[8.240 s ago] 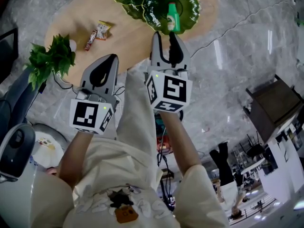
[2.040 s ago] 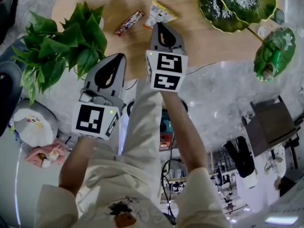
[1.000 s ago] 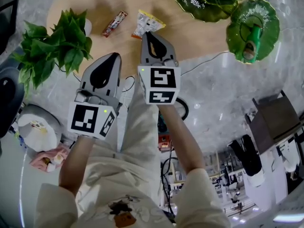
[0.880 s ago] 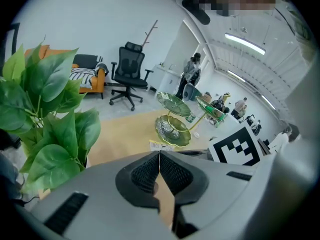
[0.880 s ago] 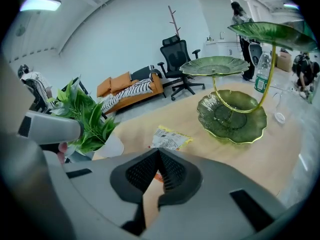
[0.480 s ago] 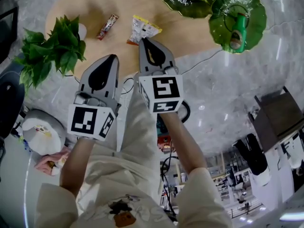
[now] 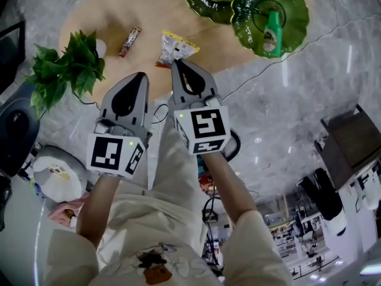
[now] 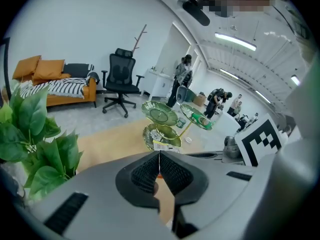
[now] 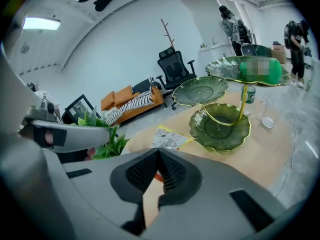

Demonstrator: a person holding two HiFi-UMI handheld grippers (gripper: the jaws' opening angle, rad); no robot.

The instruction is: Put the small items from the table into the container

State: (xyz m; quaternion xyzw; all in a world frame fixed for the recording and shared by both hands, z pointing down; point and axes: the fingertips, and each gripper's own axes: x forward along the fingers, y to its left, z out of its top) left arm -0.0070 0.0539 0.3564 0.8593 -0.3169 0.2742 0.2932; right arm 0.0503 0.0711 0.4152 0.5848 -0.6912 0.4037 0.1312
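Head view, starting nearest the person: both forearms reach up the frame. The left gripper point(image 7: 139, 76) and right gripper point(image 7: 180, 65) sit side by side near the centre, their tips at the lower edge of the wooden surface point(image 7: 101, 11). Each gripper's own view shows its jaws pressed together with nothing between the pads, so both are closed and empty. Just past the right gripper's tip, a little to its upper left, the snack packet point(image 7: 171, 47) lies flat on the surface. Its long axis slants from lower left to upper right of the frame. In the right gripper view it sits just above the closed jaws, its length running across them. The candy bar point(image 7: 129, 42) lies further left, above the left gripper's tip and somewhat farther from it, its length running nearly up the frame. A potted plant point(image 7: 65, 70) stands at the surface's left edge, beside the left gripper. Farthest off, in the upper right, is the container point(image 7: 294, 14), a stand of green leaf-shaped dishes, one already carrying a green bottle point(image 7: 272, 31). By my reading the right gripper is nearer the packet and the left nearer the bar. Either must open before it can close on anything, and the carry then runs toward the upper right.
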